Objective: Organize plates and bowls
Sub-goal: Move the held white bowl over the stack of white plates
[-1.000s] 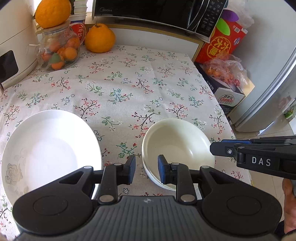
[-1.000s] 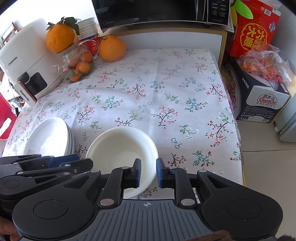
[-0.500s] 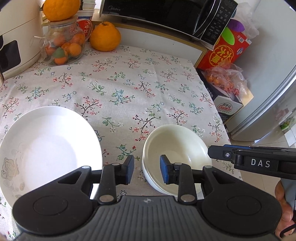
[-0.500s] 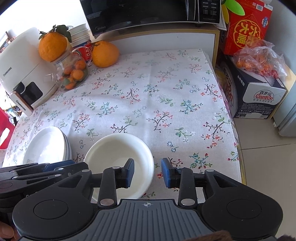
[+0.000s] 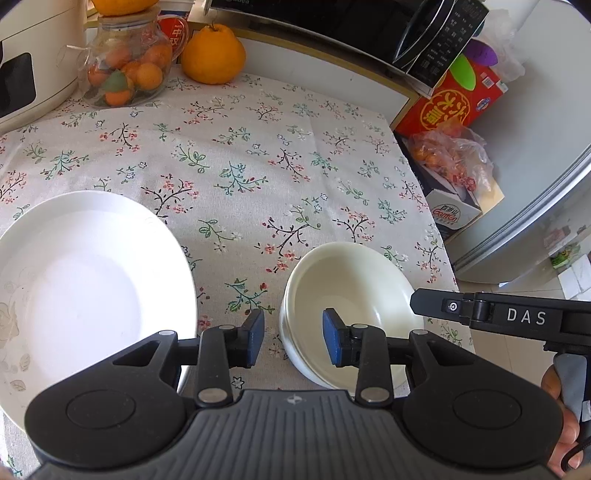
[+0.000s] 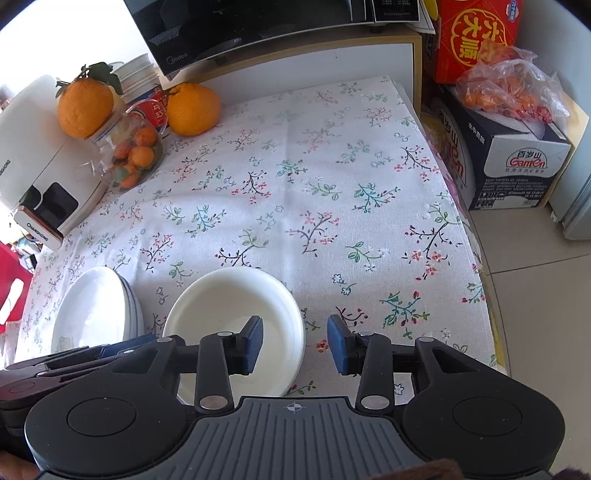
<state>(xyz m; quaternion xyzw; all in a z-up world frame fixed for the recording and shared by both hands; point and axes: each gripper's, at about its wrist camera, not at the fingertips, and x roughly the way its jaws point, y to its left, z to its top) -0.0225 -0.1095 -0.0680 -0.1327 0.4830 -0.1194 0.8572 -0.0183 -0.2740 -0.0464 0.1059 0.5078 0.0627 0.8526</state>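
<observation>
A stack of cream bowls (image 5: 351,291) sits on the floral tablecloth near its front right; it also shows in the right wrist view (image 6: 236,306). A stack of white plates (image 5: 88,280) lies to its left, seen in the right wrist view as well (image 6: 96,306). My left gripper (image 5: 293,341) is open and empty, its jaws astride the bowls' near left rim, above it. My right gripper (image 6: 295,345) is open and empty, astride the bowls' right rim. The right gripper's fingers (image 5: 443,306) show at the bowls' right side.
At the back stand a white appliance (image 6: 40,177), a jar of small oranges (image 6: 129,155), two large oranges (image 6: 192,109), and a microwave (image 6: 266,26). Boxes and a bag of fruit (image 6: 509,92) sit off the table's right edge (image 6: 476,258).
Both grippers have opened wider and drawn back and up a little from the bowls. The bowls and plates have not moved.
</observation>
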